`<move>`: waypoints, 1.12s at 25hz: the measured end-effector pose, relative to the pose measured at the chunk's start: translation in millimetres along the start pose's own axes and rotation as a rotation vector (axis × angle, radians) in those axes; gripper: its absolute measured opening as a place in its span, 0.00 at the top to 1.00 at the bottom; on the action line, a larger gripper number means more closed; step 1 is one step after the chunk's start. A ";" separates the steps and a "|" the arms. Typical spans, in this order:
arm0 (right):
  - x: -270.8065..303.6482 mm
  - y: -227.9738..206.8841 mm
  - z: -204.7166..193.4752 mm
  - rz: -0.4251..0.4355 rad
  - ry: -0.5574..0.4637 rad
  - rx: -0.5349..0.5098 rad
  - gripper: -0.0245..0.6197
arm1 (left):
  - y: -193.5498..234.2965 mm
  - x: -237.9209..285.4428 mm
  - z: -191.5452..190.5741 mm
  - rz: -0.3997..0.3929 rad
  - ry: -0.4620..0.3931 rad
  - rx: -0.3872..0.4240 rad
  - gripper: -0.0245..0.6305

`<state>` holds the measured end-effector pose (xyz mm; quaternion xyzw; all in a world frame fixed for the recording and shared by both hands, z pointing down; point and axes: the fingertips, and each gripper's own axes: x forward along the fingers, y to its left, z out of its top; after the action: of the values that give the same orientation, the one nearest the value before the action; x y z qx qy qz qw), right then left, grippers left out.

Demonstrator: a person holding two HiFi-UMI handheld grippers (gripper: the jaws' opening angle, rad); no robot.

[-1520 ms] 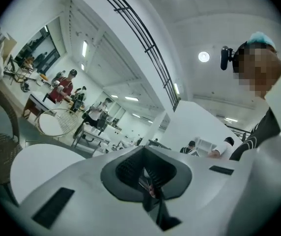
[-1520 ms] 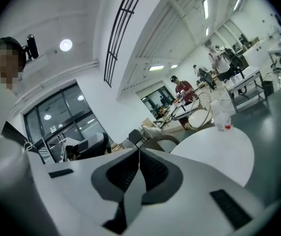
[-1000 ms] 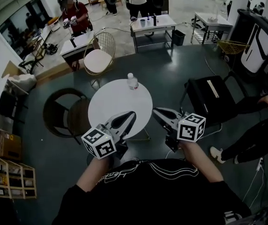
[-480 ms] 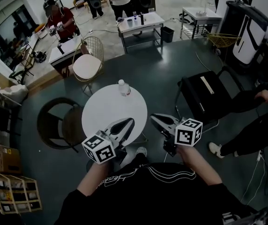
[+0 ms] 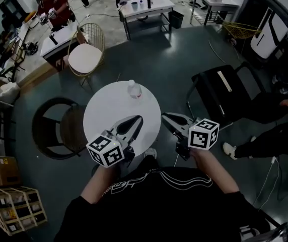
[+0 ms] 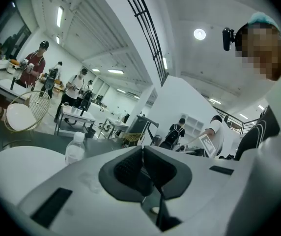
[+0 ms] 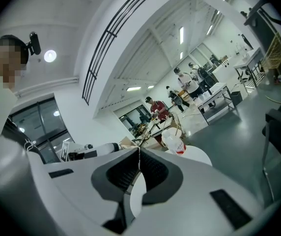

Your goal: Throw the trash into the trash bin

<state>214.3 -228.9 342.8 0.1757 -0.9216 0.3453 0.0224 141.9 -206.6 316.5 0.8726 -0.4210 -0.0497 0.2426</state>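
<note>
Head view: left tongs [image 5: 137, 119] and right tongs [image 5: 164, 117] closed, empty, at white table [image 5: 103, 111] bearing bottle [image 5: 133, 89].

TALLY BY KIND

Grippers: two, left gripper [image 5: 139, 120] and right gripper [image 5: 164, 117], one marker cube on each. Round white tabletop [image 5: 109, 112]: one. Plastic bottle [image 5: 133, 88]: one. Chairs: three, namely gold wire chair [image 5: 86, 54], dark round chair [image 5: 58, 130], black chair [image 5: 223, 92]. Rectangular tables [image 5: 146, 5] further back: three. Small black bin [image 5: 175, 19]: one.
</note>
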 end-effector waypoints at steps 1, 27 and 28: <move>4.7 -4.0 1.2 -0.006 0.003 0.011 0.91 | 7.6 2.3 0.3 0.012 0.006 0.004 0.95; 19.4 -94.1 -24.6 -0.169 0.052 0.174 0.91 | 197.3 95.6 -9.1 0.362 0.207 0.232 0.56; 17.6 -96.3 -26.2 -0.175 0.050 0.180 0.91 | 198.5 99.6 -9.1 0.364 0.217 0.258 0.56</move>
<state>228.4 -284.9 426.2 0.2481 -0.8673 0.4275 0.0594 67.4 -383.5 428.7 0.8063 -0.5458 0.1428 0.1780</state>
